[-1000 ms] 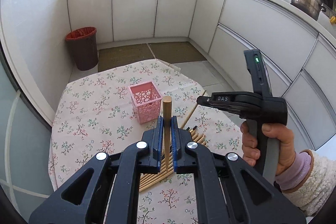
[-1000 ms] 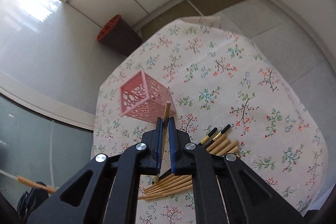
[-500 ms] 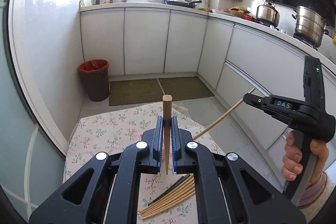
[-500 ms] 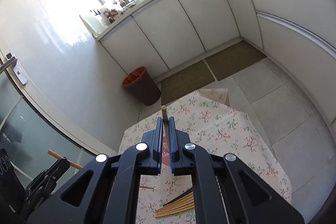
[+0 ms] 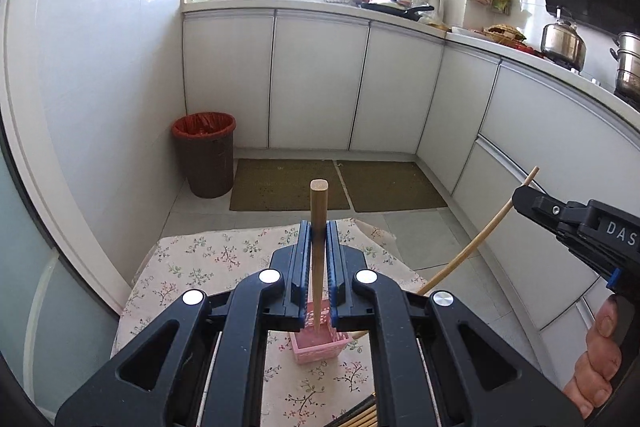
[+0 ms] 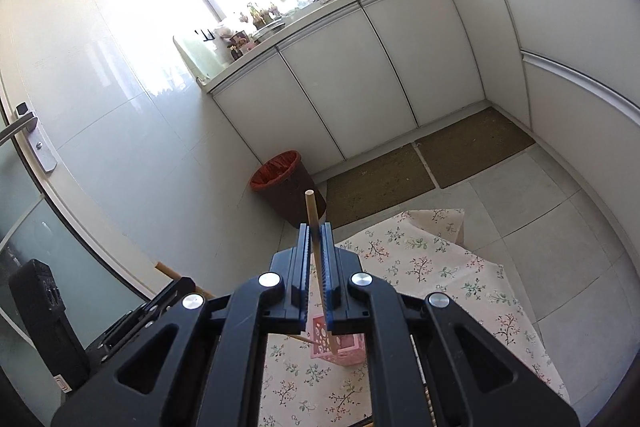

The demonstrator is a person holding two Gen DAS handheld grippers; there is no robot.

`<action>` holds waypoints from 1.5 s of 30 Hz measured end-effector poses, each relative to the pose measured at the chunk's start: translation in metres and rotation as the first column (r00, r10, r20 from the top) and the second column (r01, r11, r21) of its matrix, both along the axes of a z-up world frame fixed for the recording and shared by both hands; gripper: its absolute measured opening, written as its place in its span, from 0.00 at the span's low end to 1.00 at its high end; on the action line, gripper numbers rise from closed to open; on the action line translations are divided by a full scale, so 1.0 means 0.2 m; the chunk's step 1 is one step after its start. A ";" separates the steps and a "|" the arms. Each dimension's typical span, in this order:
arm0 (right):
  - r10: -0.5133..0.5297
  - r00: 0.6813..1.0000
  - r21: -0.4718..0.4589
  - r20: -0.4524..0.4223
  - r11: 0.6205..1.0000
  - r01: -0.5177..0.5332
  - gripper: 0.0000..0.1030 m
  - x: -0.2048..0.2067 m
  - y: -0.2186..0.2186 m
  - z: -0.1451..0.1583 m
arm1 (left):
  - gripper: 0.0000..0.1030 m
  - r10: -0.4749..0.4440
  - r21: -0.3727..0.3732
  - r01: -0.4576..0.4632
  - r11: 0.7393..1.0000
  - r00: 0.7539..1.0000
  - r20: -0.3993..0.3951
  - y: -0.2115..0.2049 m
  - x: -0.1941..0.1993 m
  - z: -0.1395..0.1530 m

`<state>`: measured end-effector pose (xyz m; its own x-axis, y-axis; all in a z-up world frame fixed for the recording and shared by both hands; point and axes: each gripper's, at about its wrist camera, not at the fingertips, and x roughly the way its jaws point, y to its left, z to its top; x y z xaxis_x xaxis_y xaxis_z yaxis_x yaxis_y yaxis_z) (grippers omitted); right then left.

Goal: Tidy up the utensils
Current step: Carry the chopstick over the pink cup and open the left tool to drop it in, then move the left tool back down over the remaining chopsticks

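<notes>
Above the basket: both my tongs hang over the pink basket (image 5: 318, 343), which stands on the floral tablecloth (image 5: 208, 259).
Left tongs: my left gripper (image 5: 319, 239) is clenched on a wooden chopstick (image 5: 319, 227), the jaws pressed to its sides.
Left chopstick: it stands nearly upright between the blue pads; its thick end sticks out past the fingertips and its thin tip points down into the basket's open top.
Right tongs: my right gripper (image 6: 316, 243) is clamped on a second chopstick (image 6: 314, 223), slightly tilted between the jaws.
Right chopstick: its lower end reaches down over the basket (image 6: 340, 343); whether it touches inside I cannot tell.
Seen across: from the left view the right tongs (image 5: 532, 201) sit to the right of the basket, their chopstick (image 5: 476, 243) slanting down toward it.
Spare chopsticks: a bundle (image 5: 360, 417) lies on the cloth on the near side of the basket, mostly hidden by my left tongs.
Beyond the basket: a brown bin (image 5: 204, 155) with a red liner stands on the floor.
</notes>
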<state>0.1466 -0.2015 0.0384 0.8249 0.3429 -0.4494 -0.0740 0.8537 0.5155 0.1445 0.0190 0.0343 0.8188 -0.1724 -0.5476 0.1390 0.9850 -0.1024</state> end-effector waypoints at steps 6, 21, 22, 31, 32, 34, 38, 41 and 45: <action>-0.008 1.000 -0.028 -0.016 1.000 0.008 0.05 0.13 0.05 -0.09 | 0.32 0.016 -0.034 -0.017 0.999 0.998 -0.056 0.05 0.08 -0.11; 0.036 0.998 -0.114 -0.050 0.993 -0.041 0.05 0.28 0.28 -0.30 | 0.55 0.137 -0.128 -0.132 0.983 0.990 0.035 0.25 -0.03 0.04; 0.040 0.998 -0.125 -0.050 0.991 -0.046 0.05 0.28 0.30 -0.31 | 0.55 0.136 -0.124 -0.131 0.984 0.990 0.027 0.25 -0.03 0.03; 0.054 0.994 -0.203 -0.096 0.976 -0.072 0.49 0.26 0.36 -0.39 | 0.63 0.161 -0.089 -0.161 0.983 0.987 -0.012 0.26 -0.01 0.00; 0.039 0.996 -0.206 -0.085 0.977 -0.056 0.54 0.24 0.34 -0.38 | 0.65 0.163 -0.086 -0.163 0.983 0.987 -0.011 0.26 -0.01 0.00; 0.019 0.997 -0.213 -0.070 0.976 -0.034 0.60 0.21 0.31 -0.35 | 0.72 0.161 -0.077 -0.161 0.984 0.987 -0.006 0.25 -0.02 0.00; -0.047 0.997 -0.205 -0.055 0.978 0.035 0.80 0.13 0.22 -0.32 | 0.81 0.149 -0.042 -0.149 0.988 0.989 -0.017 0.21 -0.04 -0.01; -0.086 0.994 -0.194 -0.072 0.979 0.071 0.89 0.08 0.15 -0.34 | 0.92 0.122 -0.012 -0.123 0.992 0.992 -0.039 0.18 -0.06 -0.04; -0.185 0.977 -0.191 -0.106 0.968 0.163 0.94 -0.01 0.01 -0.39 | 0.93 0.048 0.057 -0.042 0.997 0.992 -0.116 0.09 -0.07 -0.13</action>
<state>0.1446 -0.1988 -0.0404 0.7995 0.1030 -0.5917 0.1382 0.9272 0.3481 0.1304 0.0377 0.0073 0.7543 -0.1041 -0.6482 0.0847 0.9945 -0.0612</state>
